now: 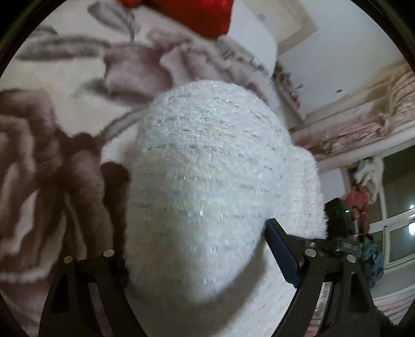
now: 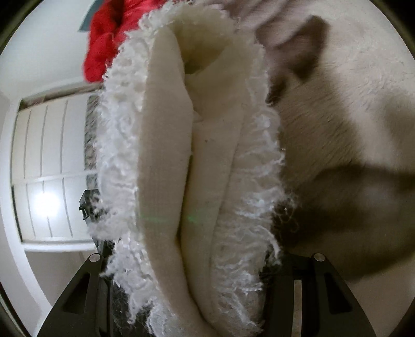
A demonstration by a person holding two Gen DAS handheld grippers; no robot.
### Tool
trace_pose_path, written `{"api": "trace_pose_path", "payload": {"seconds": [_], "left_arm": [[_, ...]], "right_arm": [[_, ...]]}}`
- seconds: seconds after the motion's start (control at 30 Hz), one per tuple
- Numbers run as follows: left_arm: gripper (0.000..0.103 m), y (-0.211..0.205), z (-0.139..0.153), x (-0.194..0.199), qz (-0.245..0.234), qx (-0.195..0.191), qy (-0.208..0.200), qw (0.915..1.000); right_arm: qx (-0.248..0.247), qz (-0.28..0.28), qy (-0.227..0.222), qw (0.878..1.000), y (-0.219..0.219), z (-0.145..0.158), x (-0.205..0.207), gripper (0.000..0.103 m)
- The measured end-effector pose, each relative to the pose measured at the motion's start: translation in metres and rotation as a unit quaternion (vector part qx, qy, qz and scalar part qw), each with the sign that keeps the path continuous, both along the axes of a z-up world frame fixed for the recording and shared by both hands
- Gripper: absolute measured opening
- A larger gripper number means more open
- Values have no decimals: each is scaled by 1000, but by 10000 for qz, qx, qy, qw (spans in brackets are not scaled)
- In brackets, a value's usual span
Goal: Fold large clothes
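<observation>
A fluffy white knitted garment (image 1: pixel 207 181) with shiny threads bulges up between the fingers of my left gripper (image 1: pixel 197 248), which is shut on it and holds it above the floral blanket (image 1: pixel 52 145). In the right wrist view the same white garment (image 2: pixel 186 168) shows its cream lining and fringed edges, folded double and running up between the fingers of my right gripper (image 2: pixel 189 272), which is shut on it. The fingertips of both grippers are mostly hidden by the fabric.
The blanket with large brown flowers (image 2: pixel 350 129) covers the bed below. A red garment (image 1: pixel 202 15) lies at the far end, also in the right wrist view (image 2: pixel 109 39). A window (image 1: pixel 399 220) and clutter are at right; a white wardrobe (image 2: pixel 44 168) is at left.
</observation>
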State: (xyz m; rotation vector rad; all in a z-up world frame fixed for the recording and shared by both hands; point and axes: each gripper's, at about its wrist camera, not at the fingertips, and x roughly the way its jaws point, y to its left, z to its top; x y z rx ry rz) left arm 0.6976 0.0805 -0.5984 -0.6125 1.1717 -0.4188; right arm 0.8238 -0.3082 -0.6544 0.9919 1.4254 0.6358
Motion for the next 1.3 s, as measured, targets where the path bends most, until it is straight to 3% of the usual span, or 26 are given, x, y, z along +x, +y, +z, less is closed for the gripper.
{"api": "trace_pose_path", "payload": {"seconds": [0.07,0.17,0.2,0.23,0.33,0.43,0.5,0.57,0.63,0.7,0.73,0.77,0.83,1.0,1.13,1.2,1.23,1.3], "left_arm": [[86,-9,-19,6,-153,115,76,9998],[87,-15,-24,6,-217,139,40,9997],[88,-16,-24,3,-222,161,13,9996],[89,-17,-24,0,-211,181,23,9996],[92,-19,-21,-2,-232,314,11,9992],[92,-21,-14,0,-173,426,20,9989],[92,-15,-11,-1,-72,463,33,9989],[92,-11,-6,-6,46,501,42,9987],[92,-10,0,-17,59,803,-33,9967],[92,-14,6,-28,60,1206,-169,9925],[92,-17,9,-35,79,1409,-234,9897],[92,-18,10,-41,83,1584,-285,9869],[92,-28,15,-54,94,1895,-446,9808],[98,-49,21,-80,58,2695,-579,9612],[99,-64,35,-99,242,3239,-741,9429],[99,-68,45,-110,324,3358,-831,9377],[99,-70,49,-115,379,3446,-848,9342],[99,-71,59,-124,447,3476,-875,9325]], "right_arm": [[14,-103,183,9998,-4,-19,7,50],[-113,-31,195,9997,3,-28,16,51],[-170,-2,209,9996,-19,-22,-11,52],[-248,31,206,9995,-18,-20,-10,54],[-621,119,170,9979,-12,4,6,62],[-1559,235,9,9875,17,42,9,71],[-2074,215,38,9780,20,74,-3,71],[-2108,204,-39,9773,23,97,-24,71],[-2134,255,31,9766,28,102,-46,71],[-1883,357,242,9812,37,86,-61,65],[-1834,301,311,9821,41,78,-63,44],[-1856,168,381,9817,40,76,-65,35],[-2033,-189,168,9788,40,88,-65,31],[-3065,27,24,9519,69,86,-52,33],[-3823,132,-234,9237,96,120,-45,57],[-4455,94,-504,8938,105,145,-51,75],[-4911,82,-695,8683,114,159,-54,84],[-5485,121,-946,8307,126,175,-61,85]]}}
